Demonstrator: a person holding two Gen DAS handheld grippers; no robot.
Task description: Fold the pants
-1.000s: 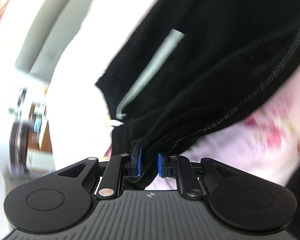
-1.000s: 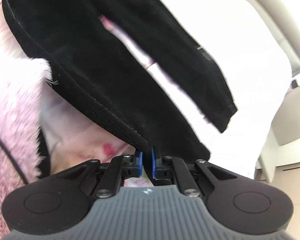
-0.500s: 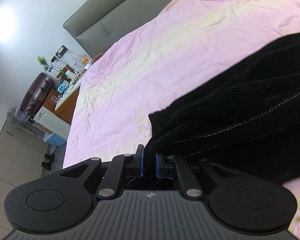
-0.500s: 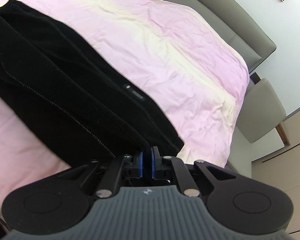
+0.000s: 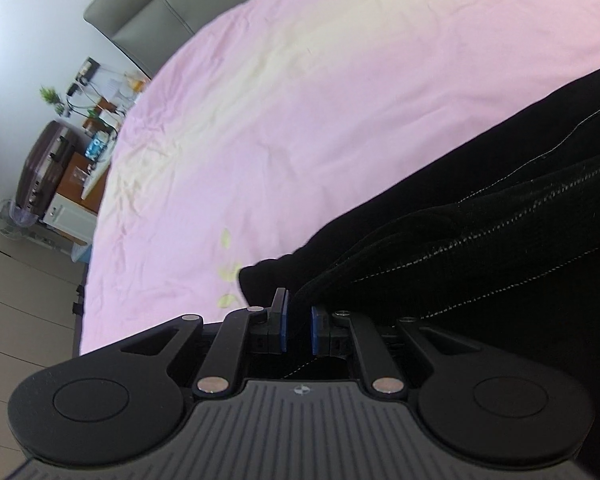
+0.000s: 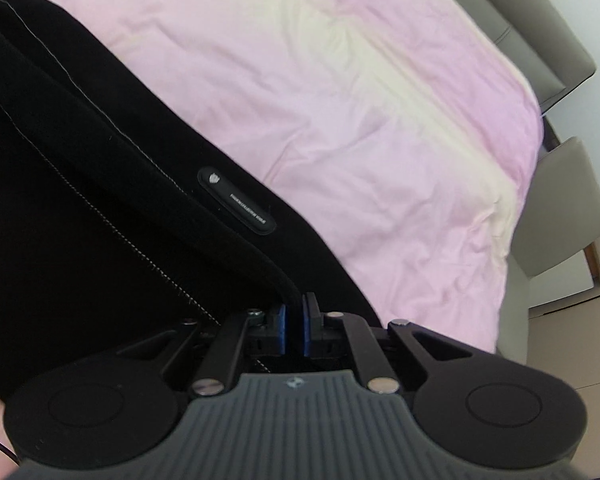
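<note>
Black pants [image 5: 480,216] lie spread across a pink bed [image 5: 300,100], seams with pale stitching running along the cloth. Left tool [image 5: 296,326]: blue pads clamped on a bunched fabric edge. Right tool [image 6: 294,330]: pads pinched on another edge, near a small oblong label [image 6: 236,200]. Grey headboard [image 5: 148,4] beyond.

Bright, even daylight in both views — glare whitens the wall [image 5: 4,60] at the left view's upper left. The black pants [image 6: 80,220] lose detail; fisheye bending and slight blur soften the edges.
</note>
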